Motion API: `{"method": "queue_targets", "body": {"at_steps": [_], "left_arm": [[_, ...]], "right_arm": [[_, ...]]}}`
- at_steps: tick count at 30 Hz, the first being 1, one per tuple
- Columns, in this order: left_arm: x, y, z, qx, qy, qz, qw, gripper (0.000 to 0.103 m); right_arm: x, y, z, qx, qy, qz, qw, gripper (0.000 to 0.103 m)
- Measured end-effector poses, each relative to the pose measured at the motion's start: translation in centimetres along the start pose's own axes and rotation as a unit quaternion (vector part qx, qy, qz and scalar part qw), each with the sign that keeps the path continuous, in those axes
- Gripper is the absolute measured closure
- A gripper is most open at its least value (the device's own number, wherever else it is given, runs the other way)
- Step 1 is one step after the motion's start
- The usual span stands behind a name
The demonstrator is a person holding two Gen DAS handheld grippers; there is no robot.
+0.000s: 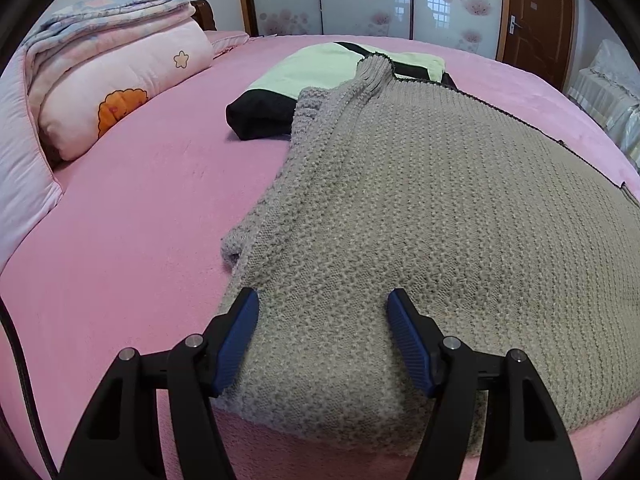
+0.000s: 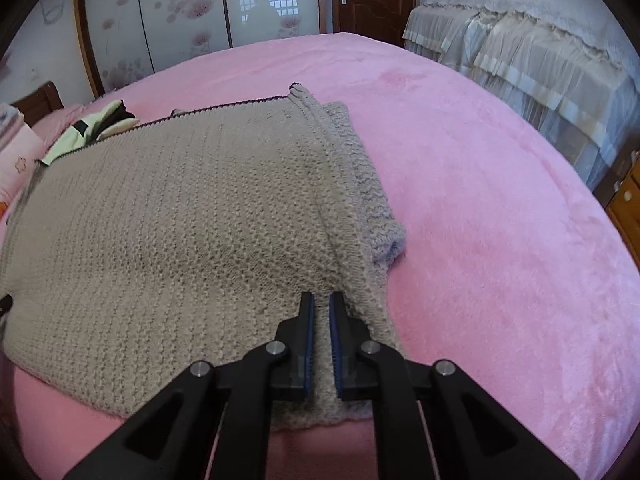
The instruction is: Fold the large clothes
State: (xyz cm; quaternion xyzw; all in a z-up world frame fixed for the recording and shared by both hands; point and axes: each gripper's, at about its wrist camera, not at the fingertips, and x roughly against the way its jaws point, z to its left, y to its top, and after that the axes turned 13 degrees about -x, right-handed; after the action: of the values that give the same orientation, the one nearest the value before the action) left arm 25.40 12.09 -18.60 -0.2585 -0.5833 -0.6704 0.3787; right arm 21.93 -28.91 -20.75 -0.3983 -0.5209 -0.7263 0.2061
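A grey knitted sweater (image 1: 420, 200) lies flat on the pink bed (image 1: 120, 220), its sleeves folded in along both sides. My left gripper (image 1: 322, 294) is open, its blue pads (image 1: 240, 320) wide apart over the sweater's near left corner, not pressing it. In the right wrist view the sweater (image 2: 180, 200) fills the left half. My right gripper (image 2: 321, 296) is shut at the near right corner by the folded sleeve, with a thin ridge of knit between its pads.
A folded black and pale green garment (image 1: 280, 92) lies just beyond the sweater. Stacked pink quilts and a pillow (image 1: 120, 80) sit far left. A second bed with a white cover (image 2: 540, 40) and a wooden drawer unit (image 2: 628, 200) stand to the right.
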Motion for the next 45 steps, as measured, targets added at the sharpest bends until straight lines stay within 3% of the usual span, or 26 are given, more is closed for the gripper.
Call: {"method": "queue_targets", "body": {"at_steps": [6, 11, 17, 23, 27, 30, 36, 40, 45], "left_arm": [[1.3, 1.2, -0.1, -0.016, -0.003, 0.03, 0.9994, 0.037], [4.9, 2.3, 0.4, -0.017, 0.001, 0.03, 0.9994, 0.032], [10.6, 3.2, 0.9, -0.008, -0.013, 0.016, 0.9998, 0.024], [15.4, 2.1, 0.7, 0.001, -0.065, 0.002, 0.9979, 0.021], [17.8, 1.3, 0.3, -0.008, -0.089, -0.009, 0.996, 0.02], [18.6, 0.5, 0.4, -0.005, -0.104, -0.015, 0.9945, 0.018], [16.6, -2.1, 1.0, 0.027, -0.182, -0.019, 0.9828, 0.017], [12.2, -4.4, 1.2, 0.064, -0.222, -0.009, 0.9729, 0.017], [5.3, -6.5, 1.5, 0.117, -0.259, 0.017, 0.9586, 0.017]], "right_arm": [[0.6, 0.8, -0.2, -0.003, -0.014, 0.023, 1.0, 0.095], [2.9, 1.6, 0.1, -0.027, 0.011, 0.044, 0.999, 0.091], [8.3, 1.7, 2.6, -0.023, 0.056, 0.028, 0.998, 0.091], [14.0, 1.3, 6.0, 0.004, 0.104, -0.007, 0.995, 0.09], [17.2, 0.7, 8.1, 0.027, 0.128, -0.036, 0.991, 0.073], [19.1, -0.1, 9.7, 0.047, 0.142, -0.064, 0.987, 0.071], [19.3, -1.6, 11.6, 0.052, 0.17, -0.082, 0.981, 0.071], [17.1, -2.9, 12.4, 0.05, 0.164, -0.08, 0.982, 0.071], [13.4, -4.2, 13.2, 0.048, 0.164, -0.045, 0.984, 0.071]]}}
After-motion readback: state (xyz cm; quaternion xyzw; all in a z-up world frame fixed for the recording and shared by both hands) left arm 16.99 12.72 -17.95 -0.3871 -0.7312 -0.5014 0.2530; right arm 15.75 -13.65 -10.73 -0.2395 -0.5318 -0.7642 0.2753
